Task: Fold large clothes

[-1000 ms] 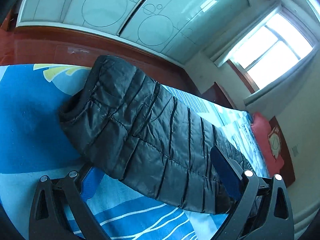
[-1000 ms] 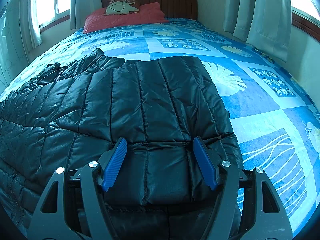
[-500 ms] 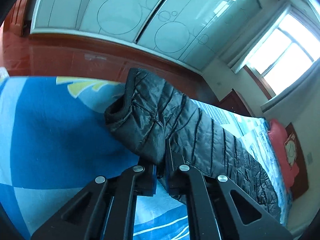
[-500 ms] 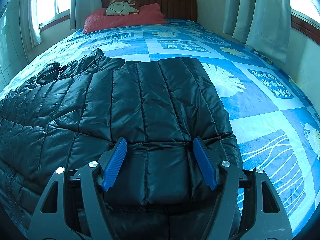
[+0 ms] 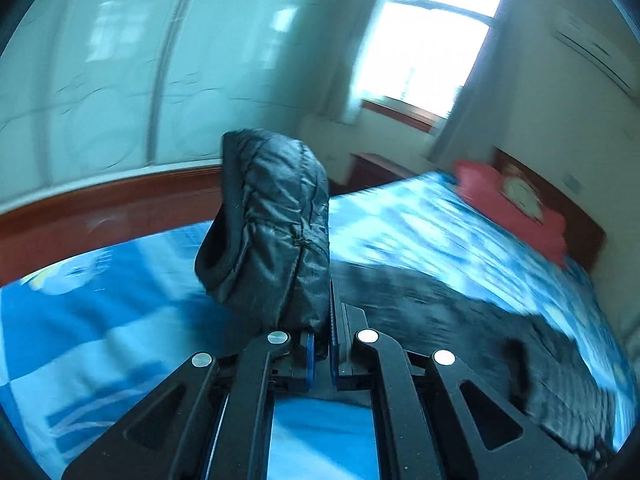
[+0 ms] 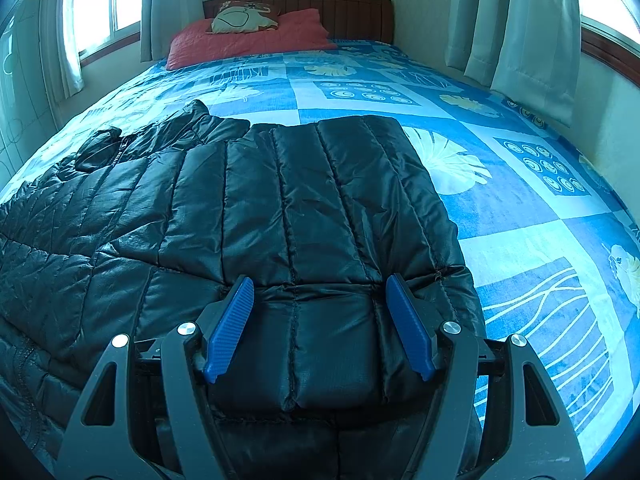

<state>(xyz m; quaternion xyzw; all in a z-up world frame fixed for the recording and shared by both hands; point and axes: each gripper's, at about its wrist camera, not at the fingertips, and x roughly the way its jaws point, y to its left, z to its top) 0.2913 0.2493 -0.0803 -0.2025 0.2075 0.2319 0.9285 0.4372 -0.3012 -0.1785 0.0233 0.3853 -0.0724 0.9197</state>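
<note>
A black quilted puffer jacket [image 6: 256, 216] lies spread on the blue patterned bed. My left gripper [image 5: 320, 344] is shut on the jacket's sleeve cuff [image 5: 272, 236], which stands lifted above the bedspread; the rest of the jacket [image 5: 480, 320] lies blurred to the right. My right gripper [image 6: 318, 320] is open, its blue pads either side of the folded sleeve end [image 6: 320, 344] at the jacket's near right edge.
The bed [image 6: 520, 208] has a blue and white bedspread, with a red pillow [image 6: 248, 36] and wooden headboard [image 6: 320, 4] at the far end. Curtains [image 6: 520, 28] hang to the right. A wardrobe [image 5: 100, 80] and wooden floor lie beyond the bed's left side.
My left gripper closed on the sleeve cuff, lifted it and swung right, toward the head of the bed. My right gripper stayed open and still.
</note>
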